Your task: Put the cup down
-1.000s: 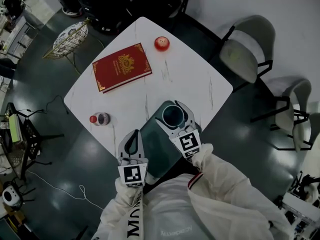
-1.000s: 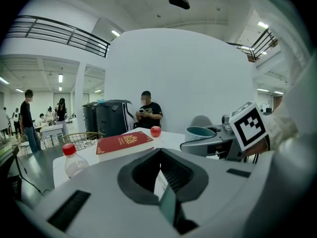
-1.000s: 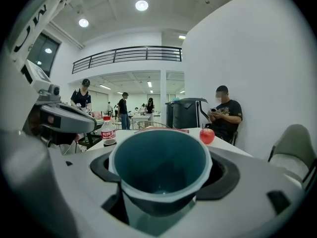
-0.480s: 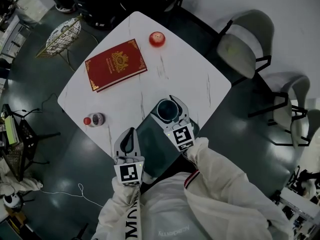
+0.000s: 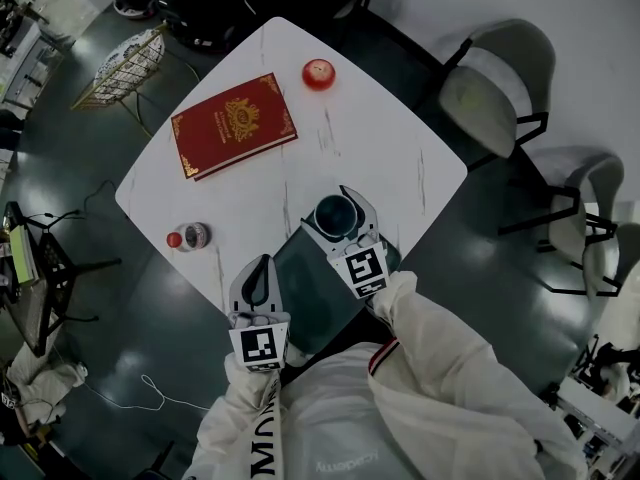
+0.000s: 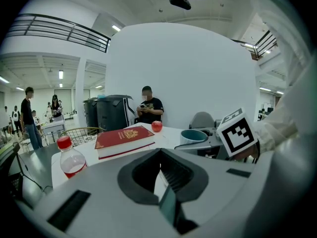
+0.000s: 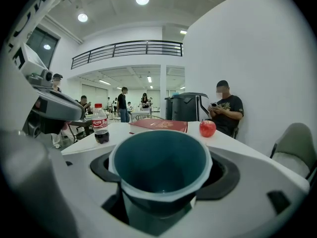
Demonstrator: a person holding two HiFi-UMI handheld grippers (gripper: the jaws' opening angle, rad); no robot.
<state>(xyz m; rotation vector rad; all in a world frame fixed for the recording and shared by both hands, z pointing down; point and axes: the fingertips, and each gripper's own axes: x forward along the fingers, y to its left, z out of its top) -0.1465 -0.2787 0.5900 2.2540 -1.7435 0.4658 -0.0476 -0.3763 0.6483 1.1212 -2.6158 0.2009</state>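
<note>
A teal cup (image 5: 335, 215) with a pale rim sits upright between the jaws of my right gripper (image 5: 337, 208), which is shut on it. The cup hangs over the near corner of the white table (image 5: 400, 138). In the right gripper view the cup (image 7: 159, 167) fills the middle and looks empty. My left gripper (image 5: 258, 284) is lower left, off the table's near edge, shut on nothing. From the left gripper view (image 6: 160, 152) the cup (image 6: 194, 135) shows at right, beside the right gripper's marker cube.
A red book (image 5: 235, 123), a red apple (image 5: 318, 73) and a small red-capped bottle (image 5: 192, 236) lie on the table. A dark green seat (image 5: 305, 293) is below the near corner. Two grey chairs (image 5: 490, 88) stand at right, a wire basket (image 5: 130, 63) at far left.
The head camera's view has shifted slightly. The right gripper still holds the cup in nearly the same place over the table corner. The left gripper has stayed put.
</note>
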